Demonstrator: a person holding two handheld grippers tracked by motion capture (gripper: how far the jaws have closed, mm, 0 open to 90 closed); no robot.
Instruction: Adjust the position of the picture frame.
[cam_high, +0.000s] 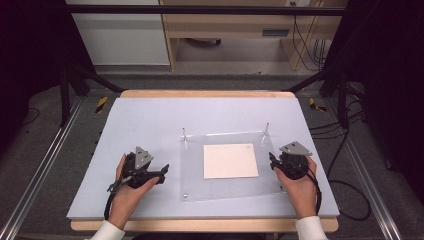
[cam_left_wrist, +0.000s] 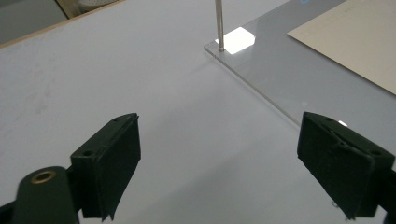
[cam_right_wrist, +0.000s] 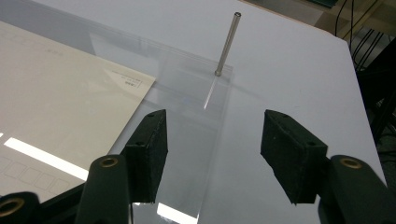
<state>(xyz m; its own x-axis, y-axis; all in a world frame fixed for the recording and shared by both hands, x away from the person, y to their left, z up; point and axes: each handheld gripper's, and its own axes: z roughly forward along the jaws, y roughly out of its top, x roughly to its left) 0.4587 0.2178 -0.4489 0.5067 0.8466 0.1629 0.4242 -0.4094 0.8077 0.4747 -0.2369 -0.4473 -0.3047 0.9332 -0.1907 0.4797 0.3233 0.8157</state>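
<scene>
The left gripper rests on the pale table just left of the clear acrylic plate, its jaws spread wide with nothing between them. The right gripper sits at the plate's right edge, jaws partly apart and empty, seemingly straddling that edge, though the glare makes it hard to be sure. A cream paper sheet lies flat on the plate, between two upright metal pins at its far corners.

Both hand-held grippers open, empty
</scene>
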